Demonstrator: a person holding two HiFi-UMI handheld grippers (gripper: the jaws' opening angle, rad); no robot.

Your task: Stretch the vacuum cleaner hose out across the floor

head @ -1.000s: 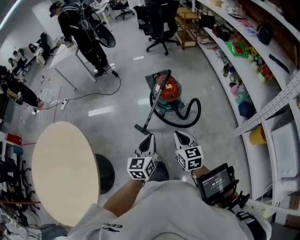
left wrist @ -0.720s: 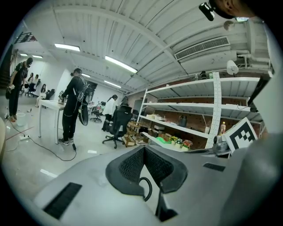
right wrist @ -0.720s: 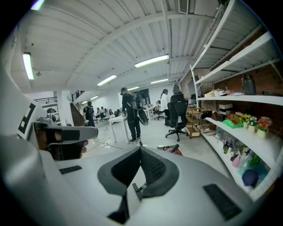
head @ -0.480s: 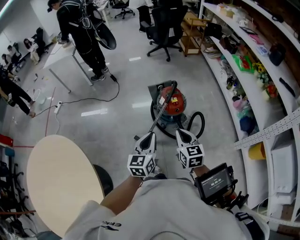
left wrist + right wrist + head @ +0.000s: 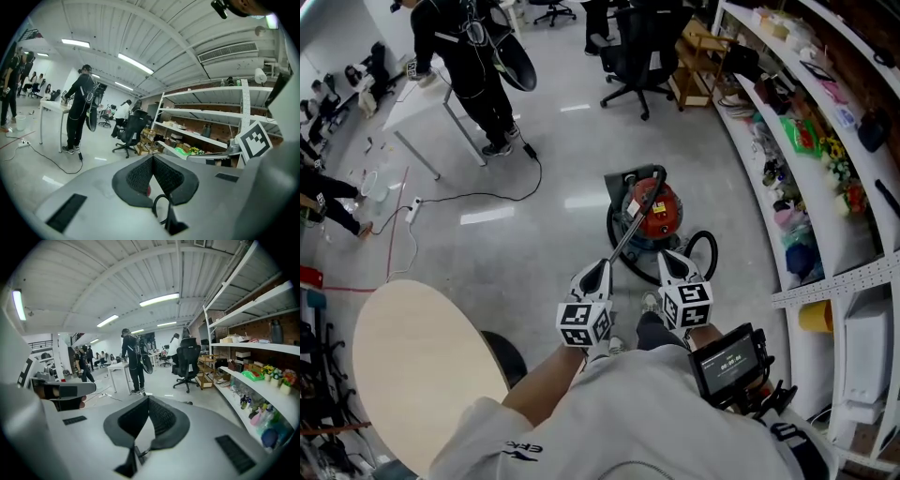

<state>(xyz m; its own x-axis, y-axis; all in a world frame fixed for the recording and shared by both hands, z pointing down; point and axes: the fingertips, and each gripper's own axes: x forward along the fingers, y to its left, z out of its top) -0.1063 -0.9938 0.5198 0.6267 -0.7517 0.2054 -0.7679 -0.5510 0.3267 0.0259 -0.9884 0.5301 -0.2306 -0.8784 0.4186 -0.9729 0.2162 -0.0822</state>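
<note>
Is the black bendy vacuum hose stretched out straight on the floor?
No, the black hose lies curled in a loop around the round red vacuum cleaner.

Very little here can be read. On my pale left sleeve [image 5: 521,451], near the bottom edge of the head view, stands small dark print that begins with the letters ERK; the rest I cannot make out. The screen [image 5: 731,360] strapped at my right wrist shows a line of pale figures, too small to read. The cubes on my left gripper [image 5: 598,274] and right gripper [image 5: 668,261] carry black-and-white square markers, not letters. The red vacuum cleaner [image 5: 656,210] further off bears a yellow label, illegible. Packaging on the right shelves [image 5: 825,202] is too small to read.
</note>
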